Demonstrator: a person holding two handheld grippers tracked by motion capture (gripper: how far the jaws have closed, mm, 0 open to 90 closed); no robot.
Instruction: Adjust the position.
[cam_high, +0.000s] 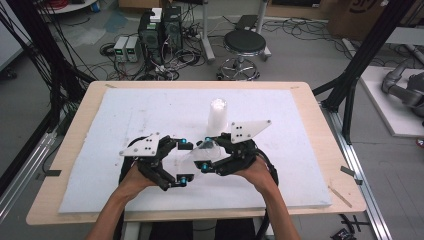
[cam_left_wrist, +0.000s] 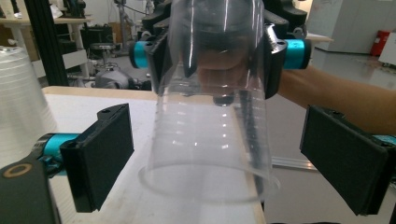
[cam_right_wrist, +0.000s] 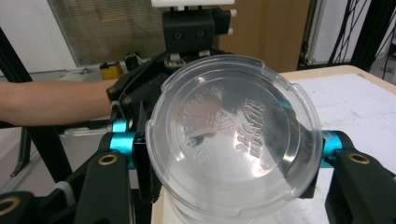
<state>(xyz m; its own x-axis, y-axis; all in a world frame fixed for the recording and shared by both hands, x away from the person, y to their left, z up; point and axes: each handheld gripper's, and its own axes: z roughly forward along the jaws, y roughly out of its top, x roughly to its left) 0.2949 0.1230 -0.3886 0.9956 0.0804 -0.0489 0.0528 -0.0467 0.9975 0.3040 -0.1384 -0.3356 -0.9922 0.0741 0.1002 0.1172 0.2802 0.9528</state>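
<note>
I am watching a clear ribbed plastic cup (cam_left_wrist: 210, 135) lying sideways just above the white mat (cam_high: 125, 115), my right gripper (cam_high: 206, 155) clamping its base end, my left gripper (cam_left_wrist: 212, 158) spreading wide around its rim, not touching, stacked cups (cam_high: 217, 116) standing behind.

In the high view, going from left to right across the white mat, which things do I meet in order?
left gripper → clear plastic cup → right gripper. The stack of cups stands farther back, overlapping them in the order.
</note>
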